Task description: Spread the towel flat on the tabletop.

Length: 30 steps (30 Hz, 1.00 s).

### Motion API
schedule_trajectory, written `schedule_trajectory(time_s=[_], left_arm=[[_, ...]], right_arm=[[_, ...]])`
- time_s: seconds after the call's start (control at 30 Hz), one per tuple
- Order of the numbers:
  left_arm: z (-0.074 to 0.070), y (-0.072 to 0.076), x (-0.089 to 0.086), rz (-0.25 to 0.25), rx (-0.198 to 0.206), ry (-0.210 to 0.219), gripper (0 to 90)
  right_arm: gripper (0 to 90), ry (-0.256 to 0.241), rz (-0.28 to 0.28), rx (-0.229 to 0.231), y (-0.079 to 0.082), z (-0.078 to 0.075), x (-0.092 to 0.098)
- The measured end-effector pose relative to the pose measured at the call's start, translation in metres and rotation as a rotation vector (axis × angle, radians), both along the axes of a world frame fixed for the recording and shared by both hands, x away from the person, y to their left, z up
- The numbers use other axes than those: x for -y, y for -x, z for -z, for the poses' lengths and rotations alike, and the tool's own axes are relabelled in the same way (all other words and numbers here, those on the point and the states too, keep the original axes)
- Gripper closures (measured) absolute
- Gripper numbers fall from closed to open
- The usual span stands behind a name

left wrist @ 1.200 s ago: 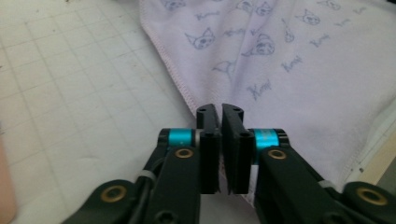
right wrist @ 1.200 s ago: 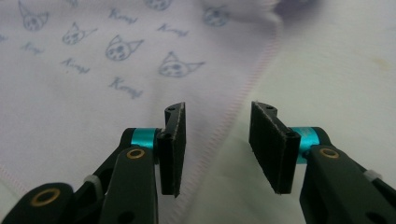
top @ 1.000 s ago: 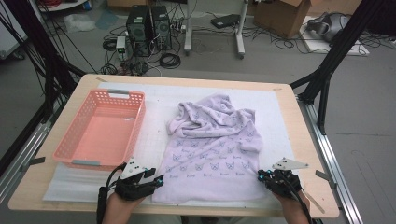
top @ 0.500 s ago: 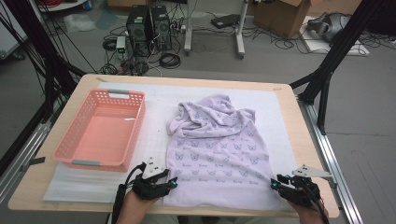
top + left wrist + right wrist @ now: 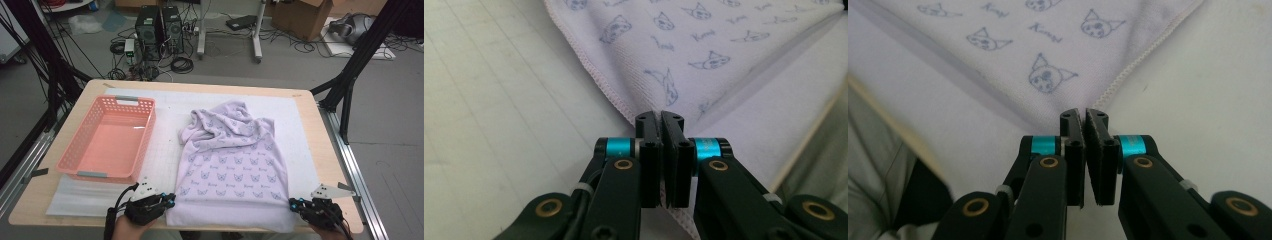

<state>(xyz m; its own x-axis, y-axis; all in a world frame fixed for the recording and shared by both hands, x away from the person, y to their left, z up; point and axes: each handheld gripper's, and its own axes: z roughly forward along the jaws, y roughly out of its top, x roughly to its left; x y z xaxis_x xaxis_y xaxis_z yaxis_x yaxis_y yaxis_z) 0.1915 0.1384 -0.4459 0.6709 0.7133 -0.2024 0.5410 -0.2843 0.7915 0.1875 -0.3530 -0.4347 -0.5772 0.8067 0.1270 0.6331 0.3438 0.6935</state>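
A pale lilac towel (image 5: 232, 160) printed with small cat faces lies on the white mat, bunched at its far end and flat toward me. My left gripper (image 5: 170, 201) is shut on the towel's near left corner (image 5: 644, 112). At the near right corner (image 5: 1098, 105) my right gripper (image 5: 292, 204) is shut on the towel as well. Both grippers sit low at the table's front edge, and the towel's near hem (image 5: 225, 220) hangs a little past that edge.
A pink plastic basket (image 5: 85, 150) stands on the left of the table, its inside bare. The white mat (image 5: 165, 107) covers most of the wooden tabletop (image 5: 327, 150). Black frame legs (image 5: 350, 80), cables and computer boxes stand on the floor beyond.
Both grippers have pulled back toward me along the table, dragging the towel's near edge with them, so the towel lies longer and flatter and its hem reaches the front edge.
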Motion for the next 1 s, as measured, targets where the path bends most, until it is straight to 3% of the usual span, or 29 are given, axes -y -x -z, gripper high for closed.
schedule_trajectory(time_s=[0.07, 0.17, 0.23, 0.4, 0.5, 0.57, 0.67, 0.8, 1.0], left_arm=[[0.002, 0.010, -0.001, 0.021, -0.002, 0.000, 86.1], [0.002, 0.024, -0.001, 0.043, -0.008, 0.003, 85.9], [-0.002, 0.028, -0.003, 0.045, -0.007, 0.026, 85.9], [-0.013, 0.036, -0.012, 0.059, -0.004, 0.096, 86.0], [-0.009, 0.036, -0.012, 0.063, -0.001, 0.082, 83.0], [-0.005, 0.032, -0.009, 0.030, -0.006, 0.040, 66.1], [-0.005, 0.021, -0.009, -0.016, 0.014, 0.042, 47.2], [-0.004, -0.004, -0.002, -0.064, 0.035, 0.035, 44.2], [-0.003, -0.047, 0.026, -0.079, 0.045, -0.012, 43.1]], right_arm=[[86.4, 0.008, -0.023, -0.001, 0.018, -0.002, 0.002], [86.3, 0.002, -0.033, 0.003, 0.028, -0.004, 0.004], [86.3, -0.030, -0.049, 0.010, 0.037, -0.010, 0.006], [86.3, -0.057, -0.076, 0.022, 0.046, -0.025, 0.007], [84.5, -0.055, -0.078, 0.041, 0.050, -0.029, 0.006], [78.0, -0.054, -0.065, 0.037, 0.048, -0.026, 0.005], [69.0, -0.056, -0.023, 0.043, 0.041, -0.022, 0.007], [62.4, -0.055, 0.063, 0.069, 0.028, -0.020, 0.010], [56.6, -0.006, 0.149, 0.091, -0.012, -0.008, -0.003]])
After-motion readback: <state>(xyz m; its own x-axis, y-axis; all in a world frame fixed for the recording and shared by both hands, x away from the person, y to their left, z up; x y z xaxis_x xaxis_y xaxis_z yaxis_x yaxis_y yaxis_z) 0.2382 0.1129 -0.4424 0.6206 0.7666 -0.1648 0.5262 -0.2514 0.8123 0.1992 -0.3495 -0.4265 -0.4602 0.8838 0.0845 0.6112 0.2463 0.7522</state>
